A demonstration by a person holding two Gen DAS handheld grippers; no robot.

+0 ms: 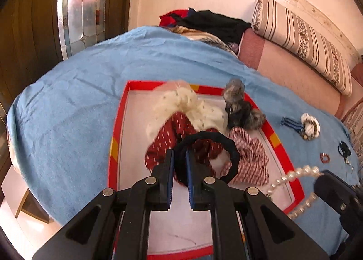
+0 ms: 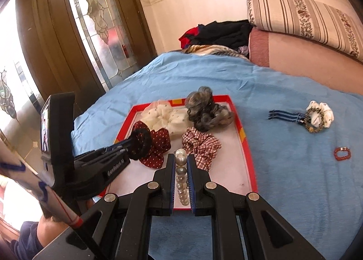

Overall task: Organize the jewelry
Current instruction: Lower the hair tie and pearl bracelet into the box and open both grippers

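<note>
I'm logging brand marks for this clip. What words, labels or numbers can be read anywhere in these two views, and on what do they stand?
"GenRobot.AI": white lettering on the black body of the left gripper, seen in the right wrist view.
Phone screen mounted on that gripper: lit, but its content is too small and blurred to read.
Nothing else readable: the red tray, the blue cloth and the items on them show no text.

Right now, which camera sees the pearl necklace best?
The left wrist view: the pearl necklace curves out in a long strand beside the red tray. The right wrist view shows only a short row of pearls clamped in the right gripper.
</note>
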